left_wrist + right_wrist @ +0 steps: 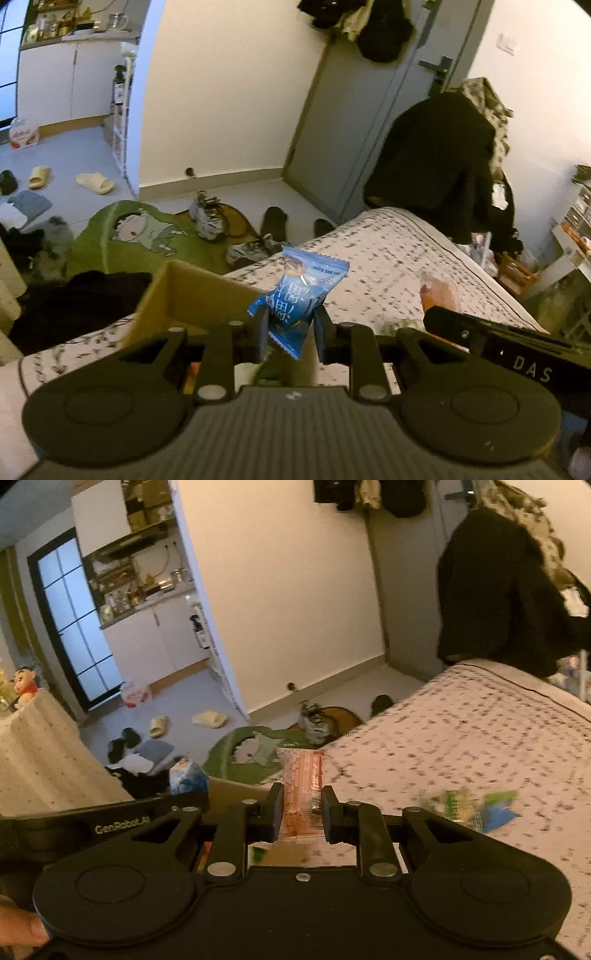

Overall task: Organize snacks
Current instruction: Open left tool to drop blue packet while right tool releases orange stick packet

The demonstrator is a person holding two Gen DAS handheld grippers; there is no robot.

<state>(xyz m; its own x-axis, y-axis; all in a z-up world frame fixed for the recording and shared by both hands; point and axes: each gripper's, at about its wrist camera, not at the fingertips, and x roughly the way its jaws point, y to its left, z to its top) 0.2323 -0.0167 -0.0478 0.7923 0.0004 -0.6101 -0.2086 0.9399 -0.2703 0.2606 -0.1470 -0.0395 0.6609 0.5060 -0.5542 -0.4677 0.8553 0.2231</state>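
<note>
Blue snack packet point(295, 295) pinched low by the left gripper point(290, 332) above the cardboard box point(184, 295), orange sachet point(301, 794) clamped in the right gripper point(302, 814); slick, thinly nipped wrappers may slip onto the bed point(461, 738)

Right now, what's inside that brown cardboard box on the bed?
Mostly hidden. The cardboard box shows only bare brown inner walls; its bottom is covered by the left tool, which is holding a blue snack packet. What lies inside cannot be told.
</note>
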